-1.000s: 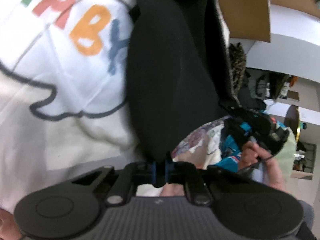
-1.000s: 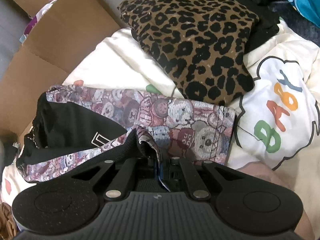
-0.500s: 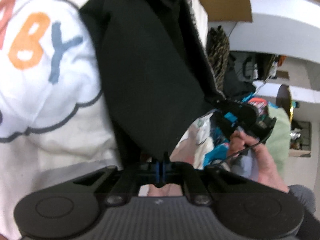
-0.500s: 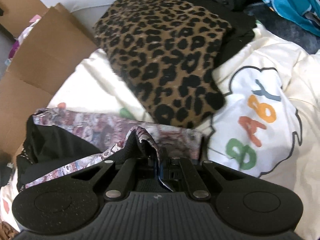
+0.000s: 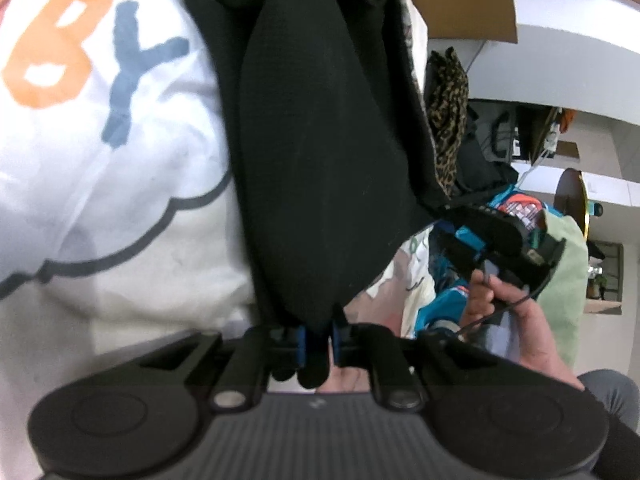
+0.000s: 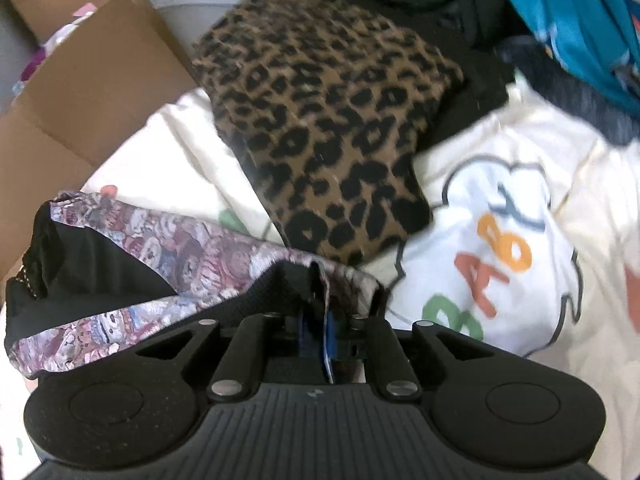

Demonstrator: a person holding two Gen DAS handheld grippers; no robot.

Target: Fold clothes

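A garment with a bear-print outside and a black lining (image 6: 132, 248) is held up by both grippers over a cream "BABY" blanket (image 6: 500, 256). In the left wrist view its black lining (image 5: 328, 140) fills the middle, and my left gripper (image 5: 318, 344) is shut on its lower edge. My right gripper (image 6: 318, 332) is shut on a folded edge of the same garment, with print and black lining bunched at the fingers. In the left wrist view the right gripper (image 5: 500, 240) and the hand holding it show at the right.
A folded leopard-print garment (image 6: 332, 120) lies on the blanket beyond the held piece. Brown cardboard flaps (image 6: 88, 92) stand at the left. Black and teal clothes (image 6: 580, 20) are heaped at the back right. White furniture (image 5: 580, 60) rises behind.
Both grippers have lifted and carried the garment toward the leopard-print pile. The bear-print cloth has folded over on itself, so less of it lies flat. Both grips have held.
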